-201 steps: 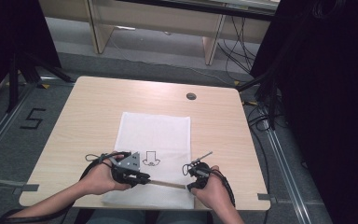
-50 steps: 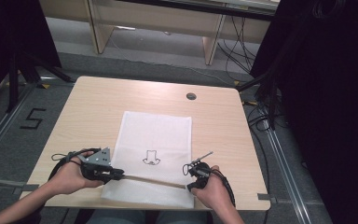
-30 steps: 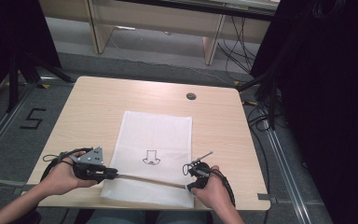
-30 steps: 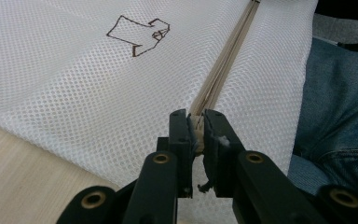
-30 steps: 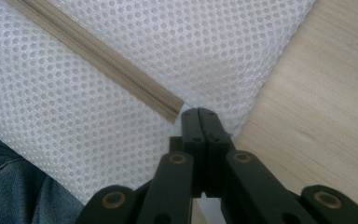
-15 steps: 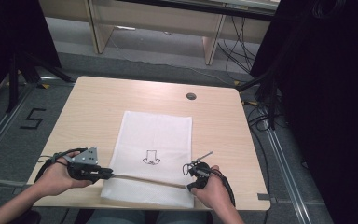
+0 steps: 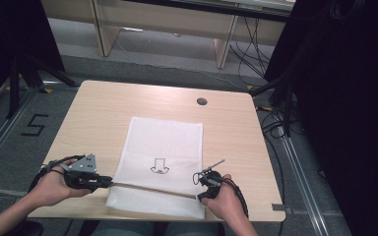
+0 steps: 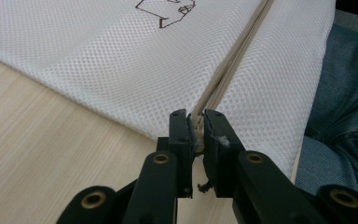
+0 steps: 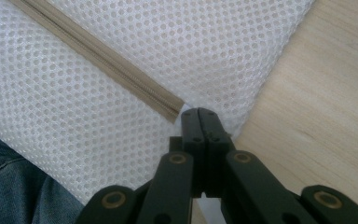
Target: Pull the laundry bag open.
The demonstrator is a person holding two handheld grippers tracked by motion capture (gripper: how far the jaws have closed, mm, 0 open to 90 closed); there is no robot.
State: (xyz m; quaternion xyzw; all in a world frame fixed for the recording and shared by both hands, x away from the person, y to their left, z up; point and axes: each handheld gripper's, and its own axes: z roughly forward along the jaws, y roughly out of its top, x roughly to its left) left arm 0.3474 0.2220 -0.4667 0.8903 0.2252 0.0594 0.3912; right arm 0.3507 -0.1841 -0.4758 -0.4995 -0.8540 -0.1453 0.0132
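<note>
A white mesh bag lies flat in the middle of the table, with a small black drawing printed on it. A beige zipper runs across its near end. My left gripper is at the bag's left edge, shut on the zipper's pull. In the left gripper view the jaws pinch the beige pull and the zipper stretches away from them. My right gripper is shut on the bag's cloth at the zipper's right end, with the jaws pressed together.
The light wooden table has a round cable hole at the back. The bag's near end hangs close to the front edge. The person's jeans are just below that edge. Bare wood lies on both sides of the bag.
Since the oldest frame my left gripper has travelled left along the zipper from the bag's middle to its left edge. Over the last second it has crept slightly left. The right gripper has stayed put.
</note>
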